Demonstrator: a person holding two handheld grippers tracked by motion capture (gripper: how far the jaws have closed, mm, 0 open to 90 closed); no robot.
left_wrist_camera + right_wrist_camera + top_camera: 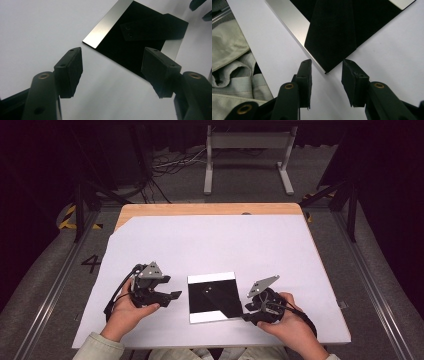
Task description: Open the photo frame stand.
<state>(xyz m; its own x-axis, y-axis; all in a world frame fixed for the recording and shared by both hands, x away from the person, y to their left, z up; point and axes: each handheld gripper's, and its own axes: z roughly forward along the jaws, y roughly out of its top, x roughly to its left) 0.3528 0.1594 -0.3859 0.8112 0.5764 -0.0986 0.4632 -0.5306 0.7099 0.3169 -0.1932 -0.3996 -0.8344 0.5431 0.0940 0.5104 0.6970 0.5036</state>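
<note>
Square mirror-like plate [212,297] flat on white sheet [215,245], near front edge of table [210,209], between both hands. Dark glossy face, bright strips along far and near edges.

Left gripper [172,296] held in left hand [131,312], just left of plate, tips pointing toward plate's left edge, not touching. In left gripper view: left gripper [112,71] w/ jaws wide apart, nothing between pads, only bare white sheet under gap; plate [140,37] lies ahead and slightly right, one corner near right pad but apart from it. Grey three-cornered plate on top seen in high view.

Right gripper [246,312] in right hand [290,325], at plate's near right corner. In right gripper view: right gripper [325,82] w/ jaws partly apart, moderate gap; plate corner [325,71] sits just ahead of gap, level w/ pad tips. Pads not pressing on it; can't tell if a tip brushes the edge. Nothing clamped. Dark reflection of gripper on plate face. Pale sleeve fabric [229,65] at left of that view, off the sheet's edge.

Both grippers low over sheet, well apart from each other, plate between.
</note>
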